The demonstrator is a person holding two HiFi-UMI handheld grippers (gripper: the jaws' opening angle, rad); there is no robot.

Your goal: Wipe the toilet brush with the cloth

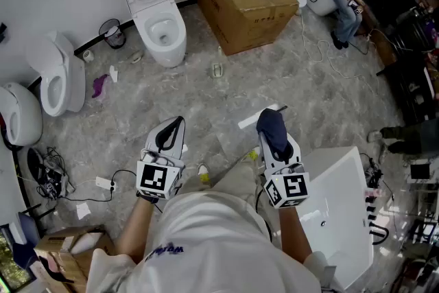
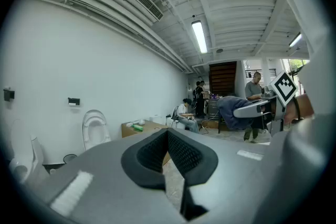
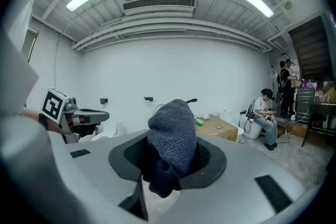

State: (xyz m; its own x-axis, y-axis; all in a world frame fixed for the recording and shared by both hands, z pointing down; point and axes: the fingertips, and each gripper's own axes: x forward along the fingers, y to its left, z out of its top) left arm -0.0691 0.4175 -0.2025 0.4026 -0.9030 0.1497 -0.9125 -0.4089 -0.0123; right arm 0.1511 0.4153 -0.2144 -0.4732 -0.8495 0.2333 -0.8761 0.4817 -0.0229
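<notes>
Right gripper [image 3: 169,161]: jaws clamped on dark blue-grey knitted cloth [image 3: 173,134], which stood bunched upright between them. Left gripper [image 3: 100,114] was at left; cardboard box [image 3: 223,128] and seated person [image 3: 265,115] lay beyond.

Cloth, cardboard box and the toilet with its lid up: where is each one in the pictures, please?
cloth [image 3: 174,131], right gripper view, its knitted middle.
cardboard box [image 1: 247,0], head view, its top face.
toilet [image 1: 171,53], head view, the front of its bowl.
</notes>
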